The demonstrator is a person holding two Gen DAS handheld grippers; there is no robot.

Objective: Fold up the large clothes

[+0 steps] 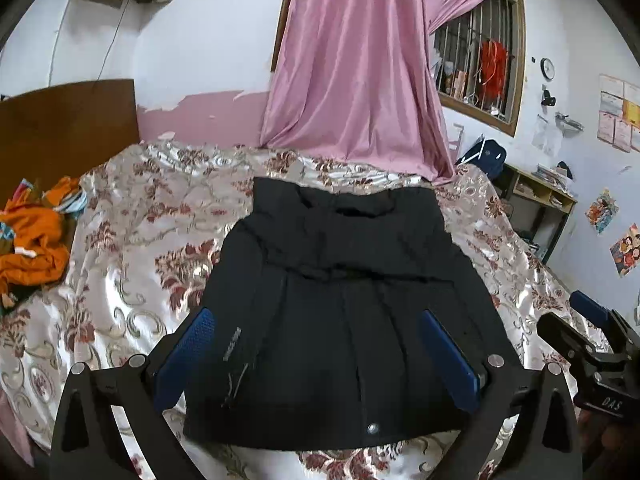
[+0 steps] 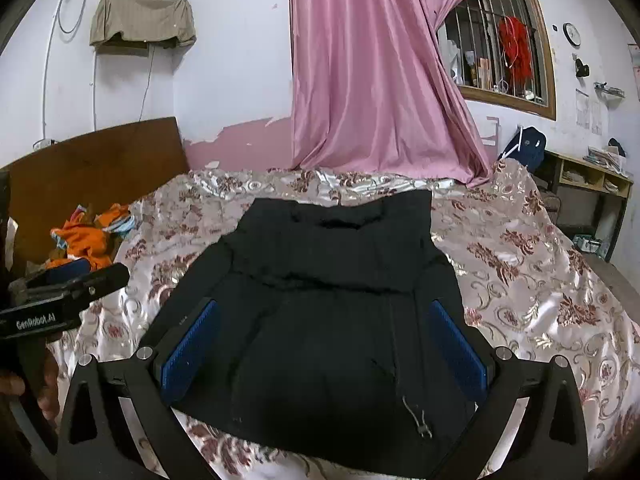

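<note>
On the bed (image 1: 132, 216), over its flowered cover, a black jacket (image 1: 340, 288) lies flat with the collar toward the pink curtain (image 1: 352, 80) and the hem nearest the cameras. The left gripper (image 1: 316, 356) hangs above the hem with its jaws wide apart and nothing between them; the right gripper (image 2: 324, 344) does the same, just beside it. The likely trouble: the jacket looks thick and padded, so a pinch at the hem may catch only the top layer, and the fold would then drag the layers apart or leave a bulge. The satin cover looks slippery, so the whole garment might slide instead of folding. A drawcord (image 2: 418, 420) dangles at the hem and could snag on a finger. The jacket seems already narrowed, sleeves tucked in, though the dark cloth hides the creases; a seam runs across its middle and a snap (image 1: 373, 428) shows at the hem. An orange heap (image 1: 32, 240) sits well apart by the headboard.
</note>
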